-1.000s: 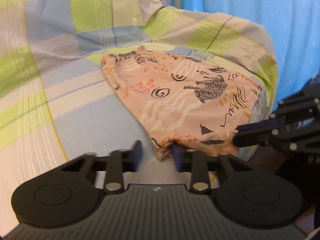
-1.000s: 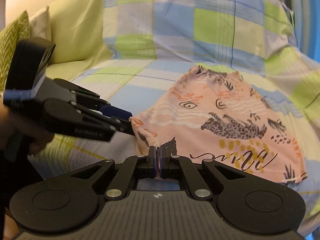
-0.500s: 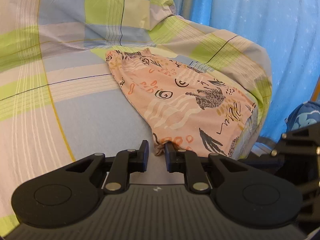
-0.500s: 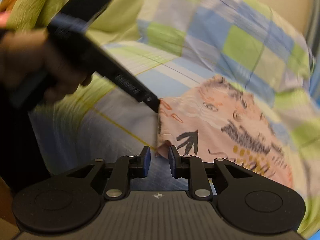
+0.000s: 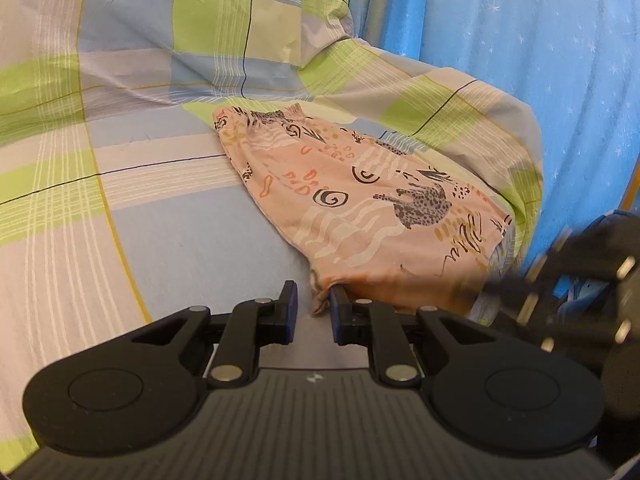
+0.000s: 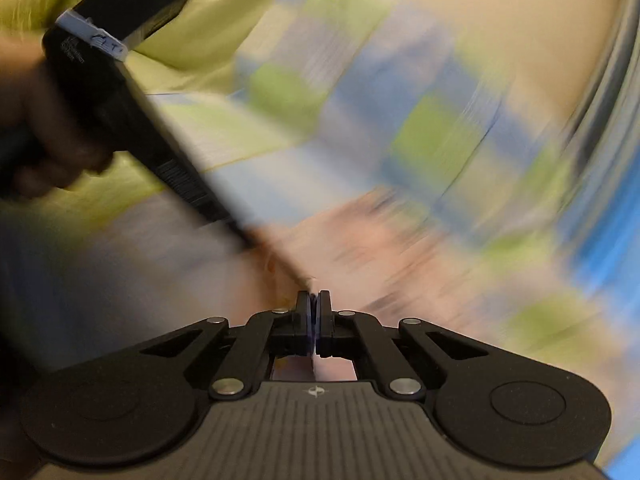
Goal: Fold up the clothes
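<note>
A pink garment [image 5: 360,200] with leopard and swirl prints lies flat on the checked sheet, its near edge hanging off the front of the seat. My left gripper [image 5: 312,312] is open at that edge; the garment's near left corner hangs between its fingers, touching the right one. My right gripper [image 5: 496,290] shows blurred at the garment's near right corner. The right wrist view is smeared by motion: there my right gripper [image 6: 314,304] is shut, with pink cloth [image 6: 360,240] at its pads. The left gripper [image 6: 296,276] slants in from the upper left, held by a hand [image 6: 36,120].
A checked sheet [image 5: 160,240] in green, blue and lilac covers the seat and backrest. A blue star-patterned curtain [image 5: 540,60] hangs to the right, past the covered armrest [image 5: 460,112]. A green cushion [image 6: 200,40] lies at the far left.
My right gripper, open half a second ago, has shut on the garment's edge and is swinging fast. My left gripper's fingers narrowed around the corner and stay apart.
</note>
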{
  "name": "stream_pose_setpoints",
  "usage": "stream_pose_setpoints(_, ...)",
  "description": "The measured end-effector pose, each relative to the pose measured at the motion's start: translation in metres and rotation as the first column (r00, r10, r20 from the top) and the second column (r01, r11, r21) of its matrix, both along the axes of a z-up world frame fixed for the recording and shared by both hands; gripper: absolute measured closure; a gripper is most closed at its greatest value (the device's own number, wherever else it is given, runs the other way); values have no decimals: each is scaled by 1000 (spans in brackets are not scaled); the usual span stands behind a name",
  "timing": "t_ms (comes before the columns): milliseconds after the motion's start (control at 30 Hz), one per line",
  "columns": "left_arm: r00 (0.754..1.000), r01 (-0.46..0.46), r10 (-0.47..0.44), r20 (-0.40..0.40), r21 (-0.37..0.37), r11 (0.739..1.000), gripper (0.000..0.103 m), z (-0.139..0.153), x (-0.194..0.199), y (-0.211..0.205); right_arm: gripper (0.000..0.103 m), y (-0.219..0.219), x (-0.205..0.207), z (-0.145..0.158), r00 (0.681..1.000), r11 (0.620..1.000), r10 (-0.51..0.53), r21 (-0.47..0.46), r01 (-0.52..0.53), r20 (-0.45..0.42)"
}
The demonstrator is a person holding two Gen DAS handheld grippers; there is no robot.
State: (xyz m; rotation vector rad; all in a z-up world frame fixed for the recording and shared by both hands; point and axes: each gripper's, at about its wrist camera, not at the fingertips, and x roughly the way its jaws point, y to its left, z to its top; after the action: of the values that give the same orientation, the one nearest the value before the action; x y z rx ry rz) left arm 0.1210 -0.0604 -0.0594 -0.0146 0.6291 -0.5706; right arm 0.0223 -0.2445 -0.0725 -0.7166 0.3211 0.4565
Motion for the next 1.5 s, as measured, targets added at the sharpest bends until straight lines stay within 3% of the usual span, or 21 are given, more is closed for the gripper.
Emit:
stream_pose_setpoints(100,1000,-6,6,2,-2,1000,90,1,0,1,103,3,-7,-3,994,997,0,-83,9,110)
stream_pose_setpoints(233,1000,-14,14,4,-1,1000,90,1,1,4,103,14,-2,-30,997,980,64,-185,-68,-30)
stream_pose_setpoints(400,1000,-12,11,10,17,1000,90,1,2,3,103,10,-1,-23,996,991,64,-114,-70,-58)
stream_pose_setpoints(567,1000,-12,11,23,48,999,89,-1,2,1,57,-5,3,3,999,999,15,30,-13,-50)
stream_pose_setpoints(667,1000,-22,21,22,45,999,89,-1,4,2,53,-7,-4,9,999,999,32,43,-32,-6)
stream_pose_setpoints(733,1000,-22,21,22,47,999,89,-2,5,2,52,-3,-10,5,997,997,71,-9,-71,17)
stream_pose_setpoints(900,1000,-22,21,23,44,999,89,-2,5,2,58,8,-17,-9,987,982,159,-106,-156,14)
stream_pose_setpoints(1000,1000,-21,20,23,40,999,89,-2,5,2,69,11,-11,-11,987,982,158,-104,-158,-8)
stream_pose_setpoints(1067,1000,-21,20,24,41,999,89,-2,5,3,103,11,-9,-13,991,985,134,-107,-135,-13)
stream_pose_setpoints(1200,1000,-21,21,19,38,999,88,-2,6,3,103,12,-18,-17,982,971,121,-222,-87,147)
stream_pose_setpoints(1400,1000,-19,18,18,34,999,87,-1,7,4,103,18,-19,-42,984,920,170,-366,-140,49)
stream_pose_setpoints(1500,1000,-20,20,16,30,999,86,-3,5,6,103,20,-20,-46,980,906,191,-393,-155,53)
